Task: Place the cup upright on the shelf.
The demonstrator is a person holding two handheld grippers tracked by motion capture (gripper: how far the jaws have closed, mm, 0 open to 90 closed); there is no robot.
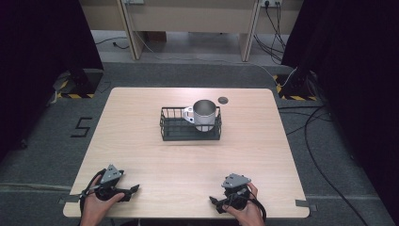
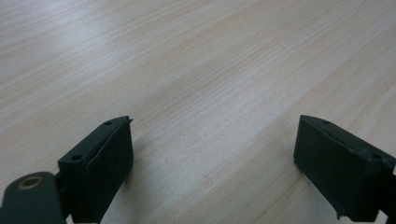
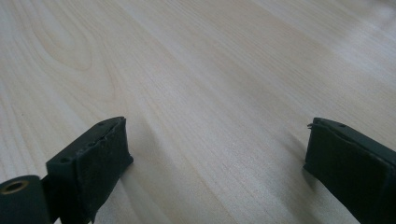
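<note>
A metal mug (image 1: 205, 114) with a handle on its left stands upright in the right half of a black wire basket (image 1: 175, 128) at the table's middle back. My left gripper (image 1: 132, 191) rests near the front left edge, held by a hand, jaws pointing right. In the left gripper view it (image 2: 212, 158) is open, with bare wood between its jaws. My right gripper (image 1: 214, 201) lies near the front right edge, jaws pointing left. In the right gripper view it (image 3: 215, 163) is open over bare tabletop. Both are far from the basket.
The light wooden table (image 1: 141, 150) has a small dark round disc (image 1: 223, 100) behind the basket. Cables (image 1: 324, 141) trail on the grey floor to the right. Dark curtains and stands flank the table; a desk stands at the back.
</note>
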